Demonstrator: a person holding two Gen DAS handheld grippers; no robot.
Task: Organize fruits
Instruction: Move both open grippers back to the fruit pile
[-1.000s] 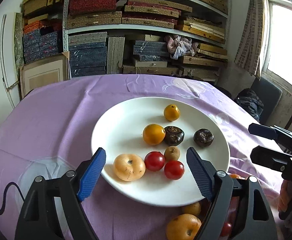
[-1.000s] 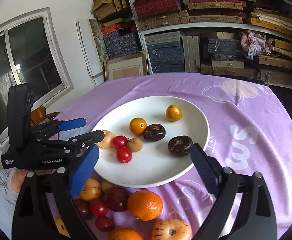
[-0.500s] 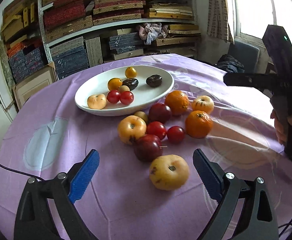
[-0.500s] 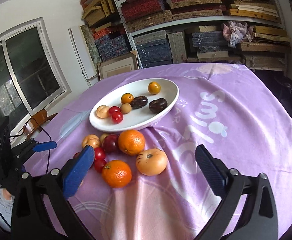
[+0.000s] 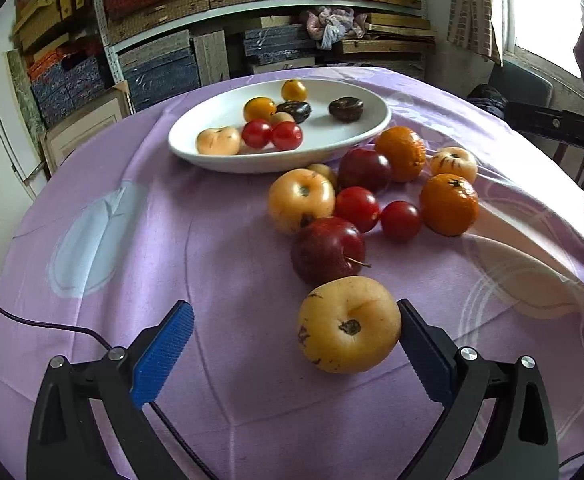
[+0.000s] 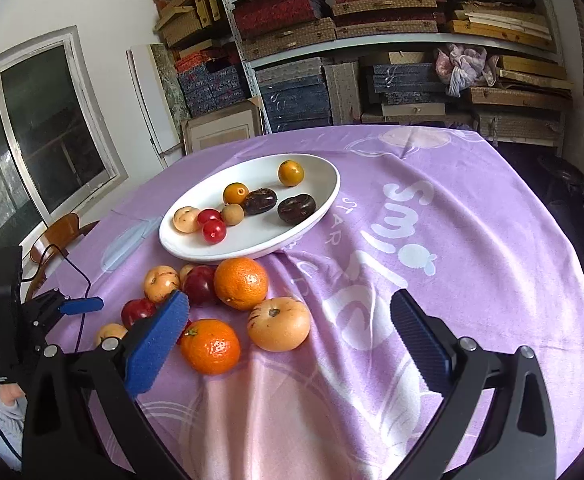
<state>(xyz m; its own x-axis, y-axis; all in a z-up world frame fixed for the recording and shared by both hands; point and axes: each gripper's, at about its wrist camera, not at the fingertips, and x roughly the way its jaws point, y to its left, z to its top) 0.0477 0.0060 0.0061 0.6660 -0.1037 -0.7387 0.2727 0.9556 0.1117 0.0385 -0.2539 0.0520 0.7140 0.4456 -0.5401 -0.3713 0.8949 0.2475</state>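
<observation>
A white oval plate (image 5: 356,144) (image 6: 316,216) on the purple cloth holds several small fruits: cherry tomatoes, small oranges, dark fruits. In front of it lies a loose pile of fruit. My left gripper (image 5: 292,344) is open and low over the cloth. A yellow apple (image 5: 348,324) lies between its fingers, touching the right pad (image 5: 424,356). Behind the apple lie a dark red apple (image 5: 328,250), tomatoes and mandarins. My right gripper (image 6: 287,340) is open above the cloth, with a mandarin (image 6: 210,346) and a pale peach-coloured fruit (image 6: 279,323) just ahead of it. The left gripper also shows in the right wrist view (image 6: 63,308).
A round table covered by a purple cloth (image 6: 432,240) with white print. Shelves of stacked boxes (image 6: 352,40) stand behind it. A window (image 6: 31,132) is at the left, a chair (image 6: 57,232) near it. A black cable (image 5: 71,330) runs across the cloth by the left gripper.
Both grippers have pulled back from over the plate toward the near edge of the table. The left one has dropped low around the yellow apple. Both stay open.
</observation>
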